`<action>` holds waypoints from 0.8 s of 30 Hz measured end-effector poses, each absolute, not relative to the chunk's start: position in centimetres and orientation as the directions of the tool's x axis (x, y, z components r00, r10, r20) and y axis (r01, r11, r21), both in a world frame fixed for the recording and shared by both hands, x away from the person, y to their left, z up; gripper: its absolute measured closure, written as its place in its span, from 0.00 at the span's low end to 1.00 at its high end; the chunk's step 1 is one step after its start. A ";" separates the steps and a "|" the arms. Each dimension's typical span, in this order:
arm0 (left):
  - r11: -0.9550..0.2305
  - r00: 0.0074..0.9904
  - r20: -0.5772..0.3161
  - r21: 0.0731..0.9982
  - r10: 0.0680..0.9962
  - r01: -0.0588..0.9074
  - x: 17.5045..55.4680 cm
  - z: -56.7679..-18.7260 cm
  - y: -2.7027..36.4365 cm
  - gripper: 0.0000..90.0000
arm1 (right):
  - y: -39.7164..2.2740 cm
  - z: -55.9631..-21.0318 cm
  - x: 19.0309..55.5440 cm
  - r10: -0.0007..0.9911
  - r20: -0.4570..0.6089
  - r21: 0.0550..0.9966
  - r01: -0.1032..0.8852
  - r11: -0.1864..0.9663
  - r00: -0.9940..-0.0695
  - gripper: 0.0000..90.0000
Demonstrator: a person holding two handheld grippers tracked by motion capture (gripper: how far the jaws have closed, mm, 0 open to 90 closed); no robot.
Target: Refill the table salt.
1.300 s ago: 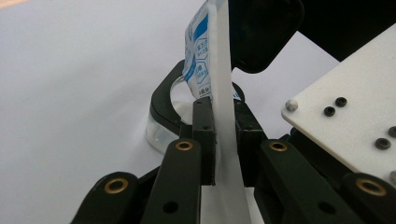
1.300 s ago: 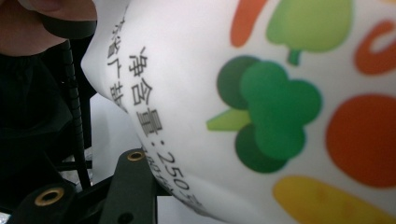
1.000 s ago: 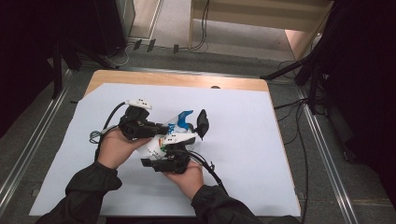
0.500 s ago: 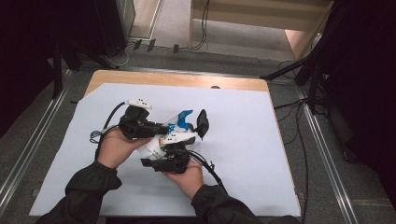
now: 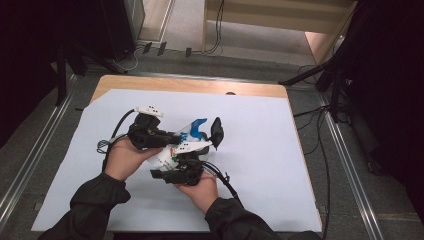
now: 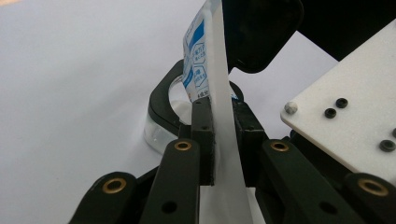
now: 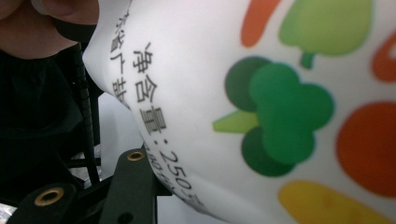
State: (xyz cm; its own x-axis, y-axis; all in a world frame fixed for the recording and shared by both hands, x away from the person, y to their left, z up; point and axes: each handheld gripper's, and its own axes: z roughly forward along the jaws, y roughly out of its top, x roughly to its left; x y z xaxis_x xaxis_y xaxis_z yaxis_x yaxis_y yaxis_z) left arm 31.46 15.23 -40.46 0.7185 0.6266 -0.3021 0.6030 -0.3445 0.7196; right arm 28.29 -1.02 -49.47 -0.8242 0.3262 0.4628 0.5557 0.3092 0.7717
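Observation:
A white pouch [image 5: 196,126] with blue print is held up between both hands over the middle of the table. My left gripper [image 5: 175,136] comes at it from the left. In the left gripper view the left gripper [image 6: 219,109] is shut on the pouch's [image 6: 218,70] thin sealed edge, with the pads pressing both sides. My right gripper [image 5: 205,139] reaches up from the near side, with one black jaw standing past the pouch. In the right gripper view the pouch's printed face [image 7: 243,93] with vegetable pictures sits close against the camera, and one finger [image 7: 133,186] touches its lower edge.
A white sheet [image 5: 280,165] covers the wooden table [image 5: 200,86], whose far edge shows bare. Black cables [image 5: 225,182] trail from both grippers across the sheet. Metal floor rails [image 5: 350,165] and loose cables run along both sides of the table.

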 end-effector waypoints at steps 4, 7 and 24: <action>-0.345 0.718 -0.300 0.719 0.628 0.603 31.5 -40.3 15.2 0.92 | -1.0 -49.4 28.3 0.323 0.466 0.773 0.557 0.303 -0.823 0.65; -0.348 0.720 -0.298 0.720 0.627 0.601 31.5 -40.3 15.2 0.92 | -1.0 -49.3 28.3 0.321 0.472 0.770 0.561 0.303 -0.821 0.65; -0.340 0.718 -0.297 0.726 0.629 0.598 31.4 -40.3 15.1 0.92 | -0.9 -49.2 28.3 0.324 0.466 0.772 0.558 0.306 -0.823 0.64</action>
State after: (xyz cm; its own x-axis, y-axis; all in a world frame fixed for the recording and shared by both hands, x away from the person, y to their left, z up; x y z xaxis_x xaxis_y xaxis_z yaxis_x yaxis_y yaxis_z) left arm 31.38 15.09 -40.26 0.7184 0.6291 -0.2970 0.5979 -0.3401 0.7258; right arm 28.32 -0.86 -49.21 -0.8231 0.3240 0.4664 0.5577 0.3061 0.7715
